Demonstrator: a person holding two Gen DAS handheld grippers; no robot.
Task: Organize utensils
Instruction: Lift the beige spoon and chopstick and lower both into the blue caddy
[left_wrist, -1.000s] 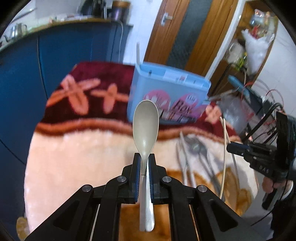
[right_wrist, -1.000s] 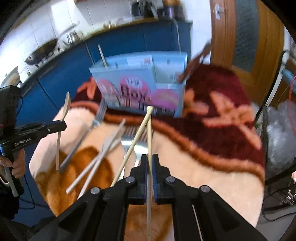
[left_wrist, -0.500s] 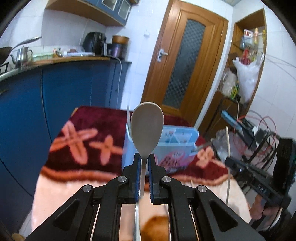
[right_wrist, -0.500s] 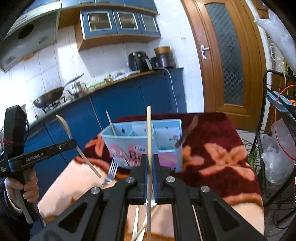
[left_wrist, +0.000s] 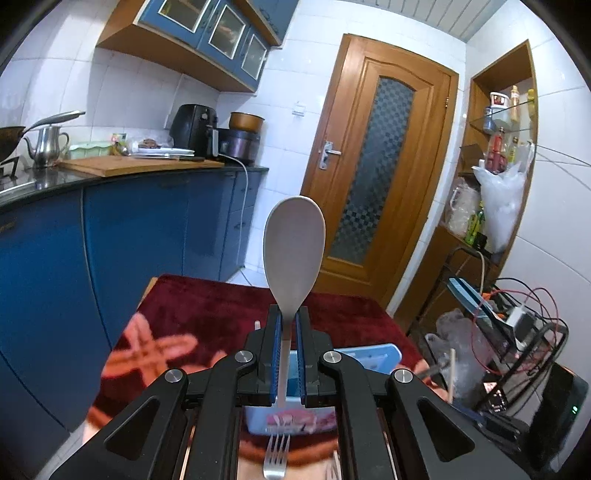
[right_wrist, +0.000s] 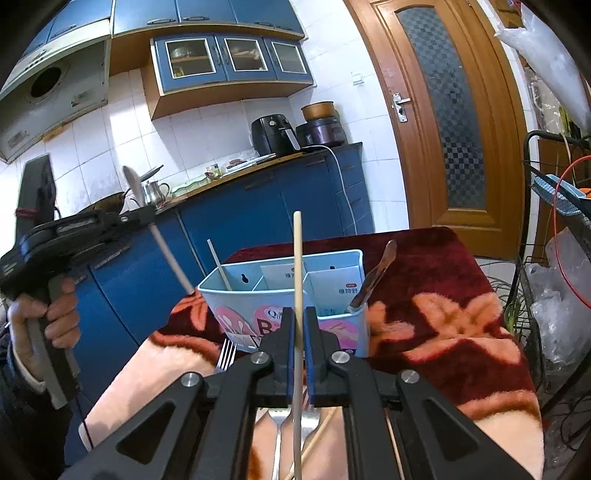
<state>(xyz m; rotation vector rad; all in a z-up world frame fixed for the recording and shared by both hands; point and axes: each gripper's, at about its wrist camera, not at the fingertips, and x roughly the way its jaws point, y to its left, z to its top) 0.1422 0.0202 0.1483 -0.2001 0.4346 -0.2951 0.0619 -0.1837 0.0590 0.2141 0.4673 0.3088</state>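
Note:
My left gripper (left_wrist: 287, 325) is shut on a grey spoon (left_wrist: 294, 251), whose bowl stands upright above the fingers. The same spoon (right_wrist: 133, 184) and left gripper (right_wrist: 149, 218) appear in the right wrist view, held high by a hand (right_wrist: 44, 317) left of the box. My right gripper (right_wrist: 299, 325) is shut on a pale wooden chopstick (right_wrist: 297, 258) that points up. A light blue utensil box (right_wrist: 288, 295) with compartments stands just beyond on the red rug; it holds another chopstick (right_wrist: 218, 264) and a brown-handled utensil (right_wrist: 373, 277). The box (left_wrist: 369, 356) is mostly hidden in the left view.
Forks (right_wrist: 226, 354) and a loose chopstick (right_wrist: 314, 439) lie on the plush rug (right_wrist: 443, 314) before the box. A fork (left_wrist: 276, 456) shows under the left gripper. Blue cabinets (left_wrist: 129, 236) run along the left; a wire rack with cables (left_wrist: 517, 332) stands right.
Both grippers have tilted up and risen, the left much more. The rug and loose utensils have dropped low in both views. Spoon and chopstick stay gripped.

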